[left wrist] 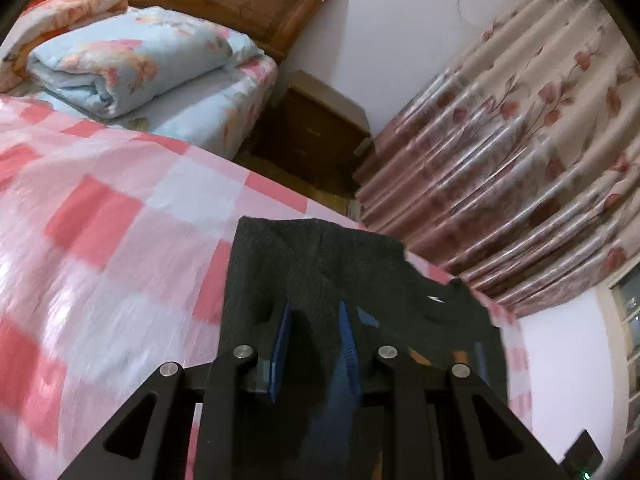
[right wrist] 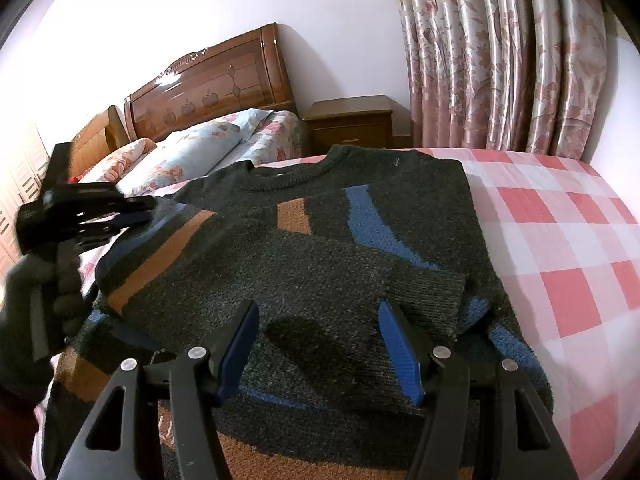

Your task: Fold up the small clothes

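Observation:
A dark knitted sweater [right wrist: 320,240] with blue and brown stripes lies on the pink checked bed [right wrist: 560,248], collar toward the headboard and one sleeve folded across its chest. In the left wrist view the sweater's fabric [left wrist: 320,256] bunches between the blue pads, and my left gripper [left wrist: 314,308] is shut on it. From the right wrist view the left gripper [right wrist: 136,212] lifts the sweater's left edge, held by a gloved hand [right wrist: 64,280]. Over the lower part of the sweater my right gripper [right wrist: 320,344] stands open, with nothing clamped between its fingers.
A folded floral quilt [left wrist: 132,56] and pillows [right wrist: 192,148] lie by the wooden headboard [right wrist: 212,88]. A wooden nightstand [right wrist: 352,124] stands beside the bed, with flowered curtains [right wrist: 500,60] behind. Bare checked sheet lies right of the sweater.

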`<state>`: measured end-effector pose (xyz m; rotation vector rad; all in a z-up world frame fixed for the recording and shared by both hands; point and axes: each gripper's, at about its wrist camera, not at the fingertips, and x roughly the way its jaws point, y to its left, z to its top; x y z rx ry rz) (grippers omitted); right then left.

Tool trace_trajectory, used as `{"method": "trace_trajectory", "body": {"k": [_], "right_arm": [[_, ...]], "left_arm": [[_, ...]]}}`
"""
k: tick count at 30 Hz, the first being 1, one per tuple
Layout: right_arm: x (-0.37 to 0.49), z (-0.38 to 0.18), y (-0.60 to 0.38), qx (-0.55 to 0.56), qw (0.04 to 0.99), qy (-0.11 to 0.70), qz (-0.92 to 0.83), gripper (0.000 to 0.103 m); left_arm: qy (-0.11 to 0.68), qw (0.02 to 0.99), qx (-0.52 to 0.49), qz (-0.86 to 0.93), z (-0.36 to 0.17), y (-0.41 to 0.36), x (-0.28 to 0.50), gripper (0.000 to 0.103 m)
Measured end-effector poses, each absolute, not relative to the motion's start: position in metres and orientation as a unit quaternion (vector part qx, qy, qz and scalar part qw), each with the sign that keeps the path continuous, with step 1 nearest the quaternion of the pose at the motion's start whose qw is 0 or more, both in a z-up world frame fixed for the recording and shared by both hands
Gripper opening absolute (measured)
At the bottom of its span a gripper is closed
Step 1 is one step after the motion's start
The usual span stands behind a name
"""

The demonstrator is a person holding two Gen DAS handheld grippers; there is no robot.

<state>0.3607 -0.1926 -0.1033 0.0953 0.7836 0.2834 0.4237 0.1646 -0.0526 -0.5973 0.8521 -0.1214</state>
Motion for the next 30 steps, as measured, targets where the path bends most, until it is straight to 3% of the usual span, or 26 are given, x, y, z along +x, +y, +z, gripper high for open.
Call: {"method": "trace_trajectory", "body": {"k": [6, 13, 16, 23, 30], "right_arm": [[0.362, -0.104, -0.190, 0.039, 0.912, 0.382, 0.141, 0.103], [0.362, -0.104, -0.191, 0.039, 0.912, 0.382, 0.143, 0.103], [0.362, -0.104, -0.188, 0.033, 0.913, 0.382, 0.140, 0.103], [0.340, -0.088, -0.200, 0.046, 0.939, 0.322, 0.113, 0.103], [0.349, -0.105, -0.157, -0.068, 0.908, 0.394, 0.126, 0.103]], "left_arm": [[0.383, 0.904, -0.174, -0.074, -0.061, 0.124, 0.361, 0.026], [0.372, 0.908, -0.171, -0.087, -0.033, 0.104, 0.321, 0.028], [0.391, 0.909, -0.109, -0.094, -0.057, 0.081, 0.315, 0.029], [0.382, 0.903, -0.164, -0.112, -0.057, 0.096, 0.314, 0.030], [0.382, 0.905, -0.152, -0.106, -0.060, 0.094, 0.316, 0.030]]}}
